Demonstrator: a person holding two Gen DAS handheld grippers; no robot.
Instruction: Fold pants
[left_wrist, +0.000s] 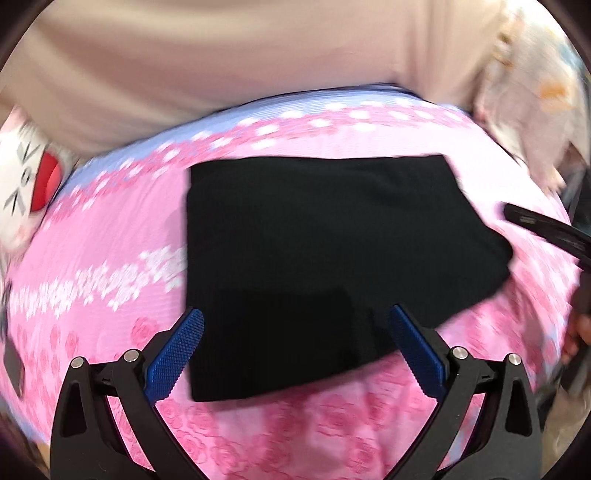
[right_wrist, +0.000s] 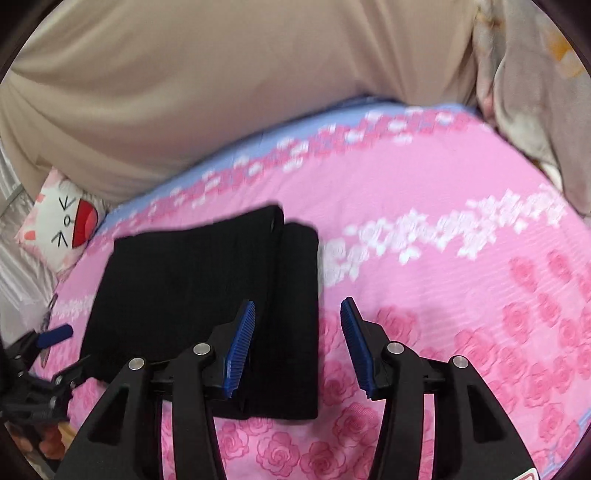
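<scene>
Black folded fabric pants (left_wrist: 332, 258) lie compact mid-bedspread (left_wrist: 110, 229); our left gripper (left_wrist: 295, 343) and right gripper (right_wrist: 297, 336) hang released — probably just smoothing left.

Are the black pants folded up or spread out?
Folded up. The black pants lie as a compact rectangle on the pink bedsheet, with layered edges showing.

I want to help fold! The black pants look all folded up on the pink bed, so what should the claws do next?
Probably lift both away and leave the pants alone. They already lie as a compact folded stack on the pink sheet. The left claw and right claw are both open and hold nothing. One layer edge looks slightly offset in the right view, so a small nudge there is optional.
</scene>
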